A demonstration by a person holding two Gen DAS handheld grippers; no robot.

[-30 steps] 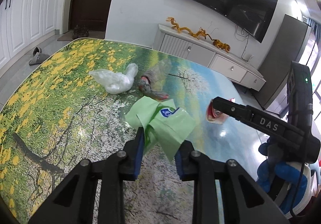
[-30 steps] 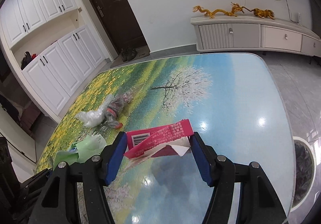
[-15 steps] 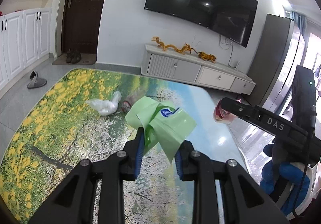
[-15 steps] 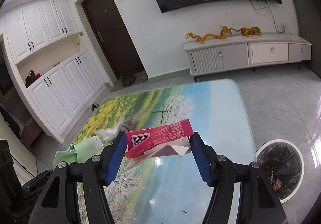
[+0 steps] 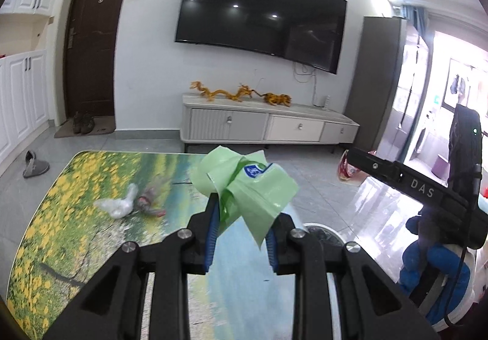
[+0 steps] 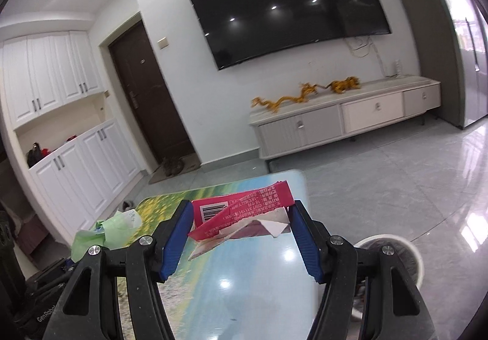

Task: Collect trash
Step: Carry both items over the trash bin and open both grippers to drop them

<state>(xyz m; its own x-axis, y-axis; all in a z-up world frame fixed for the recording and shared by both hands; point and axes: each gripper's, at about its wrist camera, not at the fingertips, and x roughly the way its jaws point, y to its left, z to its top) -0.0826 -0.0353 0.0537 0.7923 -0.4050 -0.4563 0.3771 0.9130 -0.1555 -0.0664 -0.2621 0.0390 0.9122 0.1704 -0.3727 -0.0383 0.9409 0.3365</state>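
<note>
Both grippers have risen well above the counter (image 5: 61,218) toward the white bin (image 6: 405,251) (two scraps still lie there), left gripper (image 5: 241,218) jaws clamped on the green wrapper (image 5: 247,187), right gripper (image 6: 241,218) jaws on the pink carton (image 6: 241,210), so dropping looks next.

green wrapper (image 5: 244,187): thin plastic | red carton (image 6: 241,212): torn card | table (image 6: 250,285): glossy
</note>
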